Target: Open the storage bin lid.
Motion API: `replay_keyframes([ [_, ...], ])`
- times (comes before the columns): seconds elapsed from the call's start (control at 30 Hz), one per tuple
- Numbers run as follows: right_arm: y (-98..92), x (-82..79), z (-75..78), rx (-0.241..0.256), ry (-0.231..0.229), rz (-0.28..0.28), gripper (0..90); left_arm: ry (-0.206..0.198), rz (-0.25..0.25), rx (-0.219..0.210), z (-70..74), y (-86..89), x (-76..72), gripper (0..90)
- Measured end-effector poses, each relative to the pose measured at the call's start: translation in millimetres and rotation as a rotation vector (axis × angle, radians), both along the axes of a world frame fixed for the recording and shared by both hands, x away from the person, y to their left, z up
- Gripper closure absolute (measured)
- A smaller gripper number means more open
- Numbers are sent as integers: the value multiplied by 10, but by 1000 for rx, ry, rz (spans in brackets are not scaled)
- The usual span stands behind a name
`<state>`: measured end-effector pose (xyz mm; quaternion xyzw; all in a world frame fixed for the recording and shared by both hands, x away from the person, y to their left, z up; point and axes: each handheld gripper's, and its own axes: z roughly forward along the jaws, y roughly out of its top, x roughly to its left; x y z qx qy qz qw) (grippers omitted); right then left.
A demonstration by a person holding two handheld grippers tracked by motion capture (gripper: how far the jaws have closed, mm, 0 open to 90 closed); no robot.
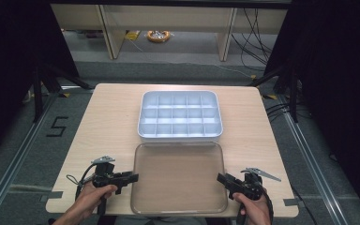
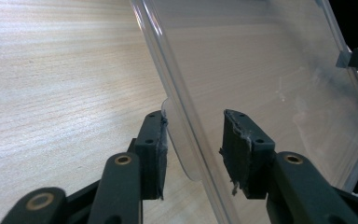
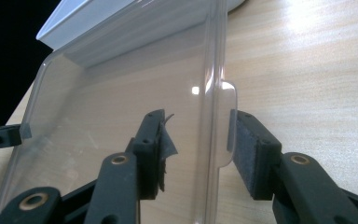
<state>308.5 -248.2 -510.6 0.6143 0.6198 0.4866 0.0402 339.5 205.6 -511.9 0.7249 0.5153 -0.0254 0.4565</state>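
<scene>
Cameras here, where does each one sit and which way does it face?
High view: above the person's side of the table, looking forward and down; hands, left tool and right tool enter from below.
Left gripper view: rides the left tool, looking along its open jaws, which straddle the clear lid's edge.
Right gripper view: rides the right tool, jaws open around the opposite edge; white compartment tray beyond.
Both gripper views share the lid.
</scene>
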Motion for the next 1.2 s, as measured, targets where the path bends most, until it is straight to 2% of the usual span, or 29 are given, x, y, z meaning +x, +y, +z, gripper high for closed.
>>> replay_keyframes([
  [0.03,-22,5,-6,-24,-10,14,573,3,-4,5,-4,2,2,587],
  [0.07,7,-10,13,0,31,-10,573,5,-5,6,-8,2,3,586],
  [0.13,13,-13,11,-4,44,-16,568,5,-7,10,-12,-4,4,583],
  [0.17,13,-17,20,4,43,-15,563,5,-7,10,-12,-4,4,580],
  [0.2,-8,-15,20,-12,26,-1,559,3,-9,12,-12,-8,3,578],
  [0.37,-6,-14,15,-15,28,-3,556,11,-12,20,-21,-20,10,570],
  [0.4,13,-17,15,0,44,-13,554,9,-13,23,-22,-26,12,570],
  [0.5,8,1,-7,-6,32,-9,547,10,-11,23,-26,-33,15,566],
  [0.53,-10,9,-23,-38,28,-3,542,14,-13,27,-33,-41,19,565],
  [0.57,-10,9,-23,-38,28,-3,542,14,-13,27,-33,-41,19,562],
  [0.67,15,-5,-10,-8,61,-18,530,13,-17,29,-37,-55,12,557],
  [0.73,-7,12,-25,-49,37,-8,510,10,-21,39,-36,-68,9,553],
  [0.77,-8,13,-29,-53,37,-10,505,10,-22,45,-40,-72,11,548],
  [0.8,-5,20,-36,-31,35,4,497,10,-19,45,-47,-81,12,541],
  [0.87,4,20,-39,-36,48,-3,481,10,-16,42,-50,-84,12,499],
  [0.9,-5,38,-45,-38,67,2,421,28,9,23,-25,-82,17,438],
  [0.93,-16,43,-33,-32,51,-13,415,18,8,22,0,-65,21,403],
  [0.97,-6,30,18,-7,62,-41,427,-7,1,23,23,-54,22,408],
  [1.0,-6,30,18,-7,62,-41,427,-7,1,23,23,-54,22,415],
  [1.07,-48,32,56,19,39,-42,421,-36,20,38,50,-44,11,404],
  [1.1,-48,32,56,19,39,-42,421,-36,20,38,50,-44,11,398],
  [1.13,-64,32,44,-24,26,-14,420,-32,24,35,47,-39,10,394],
  [1.17,-32,39,32,-7,35,-25,421,-30,36,31,43,-39,8,392],
  [1.2,-17,34,43,-19,36,-17,421,-32,31,35,47,-32,9,391],
])
